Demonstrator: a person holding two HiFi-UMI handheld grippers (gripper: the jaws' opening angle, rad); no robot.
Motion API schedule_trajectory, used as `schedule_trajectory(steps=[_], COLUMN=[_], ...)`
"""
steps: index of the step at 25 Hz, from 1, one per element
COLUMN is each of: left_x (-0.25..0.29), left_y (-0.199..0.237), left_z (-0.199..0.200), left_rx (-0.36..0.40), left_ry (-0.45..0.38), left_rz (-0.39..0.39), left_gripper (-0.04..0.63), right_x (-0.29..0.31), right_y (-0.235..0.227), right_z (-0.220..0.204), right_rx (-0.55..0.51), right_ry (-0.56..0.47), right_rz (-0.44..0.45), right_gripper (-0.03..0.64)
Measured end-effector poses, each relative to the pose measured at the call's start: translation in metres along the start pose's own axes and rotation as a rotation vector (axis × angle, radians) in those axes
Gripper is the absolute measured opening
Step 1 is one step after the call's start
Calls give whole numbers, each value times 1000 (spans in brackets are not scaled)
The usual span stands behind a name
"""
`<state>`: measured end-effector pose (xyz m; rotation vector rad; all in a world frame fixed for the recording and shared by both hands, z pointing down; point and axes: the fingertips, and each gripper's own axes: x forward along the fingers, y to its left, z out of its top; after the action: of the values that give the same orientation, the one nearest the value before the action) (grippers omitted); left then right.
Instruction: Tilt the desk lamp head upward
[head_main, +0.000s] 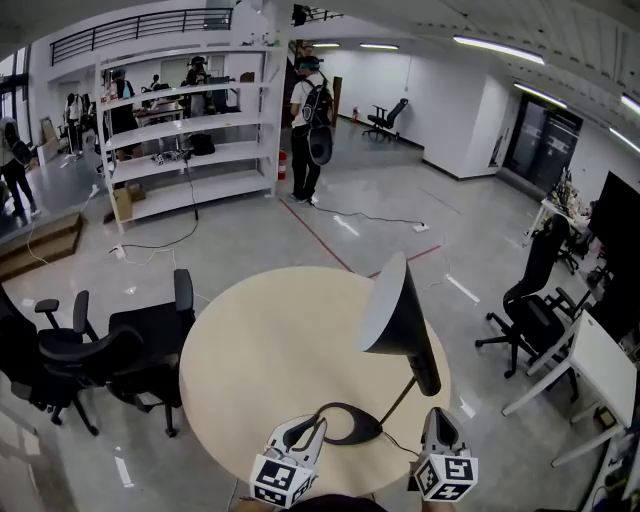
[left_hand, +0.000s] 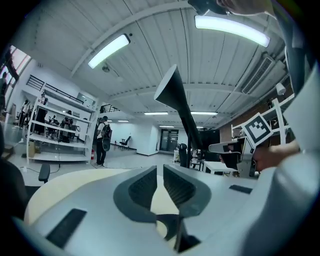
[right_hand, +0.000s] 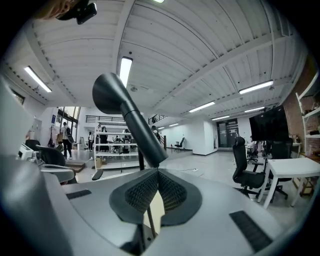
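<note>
A black desk lamp stands near the front edge of the round beige table (head_main: 262, 345). Its cone head (head_main: 395, 315) slants with the wide mouth up and away, and a thin stem (head_main: 398, 400) runs down to a flat ring base (head_main: 352, 425). My left gripper (head_main: 312, 428) is at the ring's left end, jaws nearly together with a dark piece of the base (left_hand: 169, 223) clamped deep between them. My right gripper (head_main: 437, 415) sits just below the head's narrow end. Its jaw tips (right_hand: 157, 174) meet with nothing between them, and the head (right_hand: 120, 102) rises right behind.
Two black office chairs (head_main: 150, 340) stand left of the table, and another (head_main: 535, 310) stands right beside a white desk (head_main: 600, 365). A white shelf rack (head_main: 190, 130) and a standing person (head_main: 310, 120) are far back across the floor.
</note>
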<state>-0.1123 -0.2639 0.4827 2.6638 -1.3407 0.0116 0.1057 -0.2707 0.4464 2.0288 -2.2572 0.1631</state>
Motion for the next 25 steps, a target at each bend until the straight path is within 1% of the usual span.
schedule_trajectory(steps=[7,13,15,18,22,25], left_x=[-15,-20,-24,-26,-26,-28], left_y=[-26,-75,-93,-129,-198,-247], left_z=[-34,-44,-42,-51,-58,-63], left_rx=[-20,-9,-7,9,30,47], left_ry=[40,46,58,62,69,74], left_rz=[-85,-114,-99,-71,-42,13], left_gripper=[87,87,87,87,87,71], right_x=[-40,-74,-84,-107,-150,-181], right_y=[43,32,26,9,-29,-61], right_z=[-49,-72,-72,-83,-97,-105], right_rx=[-23,-16,-13,-3,14,15], right_ry=[95,130,131,118,111,138], right_rz=[27,61,87,146,205,239], right_gripper=[11,11,11,11,11,9])
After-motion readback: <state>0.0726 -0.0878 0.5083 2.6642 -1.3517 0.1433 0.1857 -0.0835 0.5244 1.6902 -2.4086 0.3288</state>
